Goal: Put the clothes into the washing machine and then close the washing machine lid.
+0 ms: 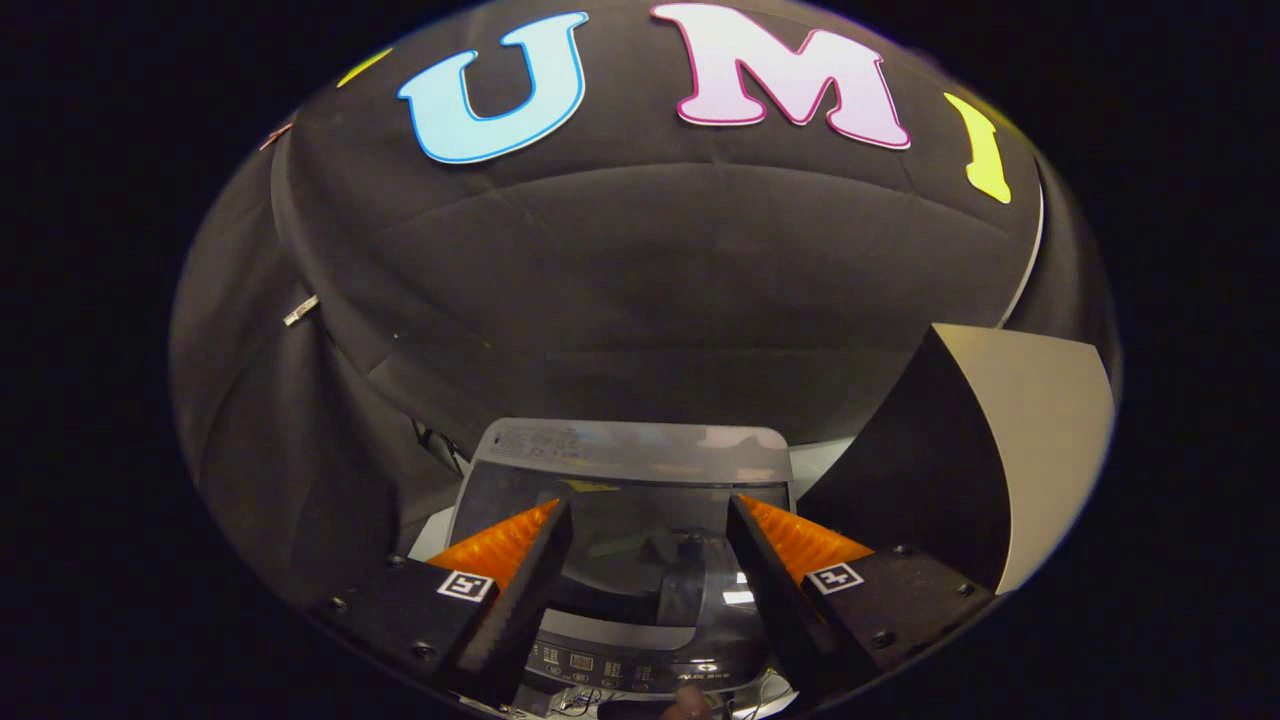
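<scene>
One washer (625, 520), a top-loading machine, sits low in front of you, just ahead of and between the gripper (650, 520) fingers. Its lid (630, 490) is closed flat: a dark, glossy, see-through panel with rounded corners and a pale grey band along the far edge. Through the panel you can make out dim shapes in the drum, but not what they are. At the washer's near edge runs a curved black control strip (640, 668) with small pale markings.

Your gripper's two fingers are spread wide apart, holding nothing, with the lid showing in the gap between them. Each finger is a ridged wedge on a black block, and each block carries one small square black-and-white marker.

To the right of the washer stands one tall box (990, 440) with a dark left face and a pale, smooth right face. Behind everything hangs the black cloth wall (640, 280), soft and creased. Nothing lies between the fingers and the lid.
</scene>
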`<control>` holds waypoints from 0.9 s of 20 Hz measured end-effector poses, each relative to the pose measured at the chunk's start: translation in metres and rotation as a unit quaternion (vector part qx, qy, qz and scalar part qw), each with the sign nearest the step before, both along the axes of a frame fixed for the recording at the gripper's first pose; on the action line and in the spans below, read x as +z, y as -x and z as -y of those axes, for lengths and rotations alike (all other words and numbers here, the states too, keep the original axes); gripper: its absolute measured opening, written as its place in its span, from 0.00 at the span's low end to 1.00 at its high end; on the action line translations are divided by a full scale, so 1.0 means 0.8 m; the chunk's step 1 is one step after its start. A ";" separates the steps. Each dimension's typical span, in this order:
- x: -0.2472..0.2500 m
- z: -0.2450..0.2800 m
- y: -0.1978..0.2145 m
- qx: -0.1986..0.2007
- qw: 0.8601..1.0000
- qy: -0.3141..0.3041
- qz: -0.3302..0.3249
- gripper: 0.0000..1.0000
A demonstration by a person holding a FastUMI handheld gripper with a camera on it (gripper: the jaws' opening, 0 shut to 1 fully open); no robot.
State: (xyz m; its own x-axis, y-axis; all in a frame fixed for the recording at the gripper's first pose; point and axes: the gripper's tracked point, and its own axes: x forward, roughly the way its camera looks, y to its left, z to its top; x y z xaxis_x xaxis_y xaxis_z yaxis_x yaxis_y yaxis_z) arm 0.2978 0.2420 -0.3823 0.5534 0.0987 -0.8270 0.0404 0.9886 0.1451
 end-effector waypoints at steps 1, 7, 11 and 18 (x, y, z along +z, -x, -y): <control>0.008 -0.004 -0.001 0.005 1.000 -0.004 0.011 0.97; 0.087 -0.037 -0.001 0.045 0.993 -0.031 0.103 0.97; 0.151 -0.031 0.004 0.057 0.982 -0.042 0.174 0.97; 0.270 -0.005 0.069 0.087 0.953 -0.059 0.283 0.97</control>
State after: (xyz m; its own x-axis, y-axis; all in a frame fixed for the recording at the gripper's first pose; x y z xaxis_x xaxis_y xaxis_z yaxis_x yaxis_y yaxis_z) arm 0.2428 0.2464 -0.1663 0.8744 0.3037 -0.3784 -0.2408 0.9487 0.2049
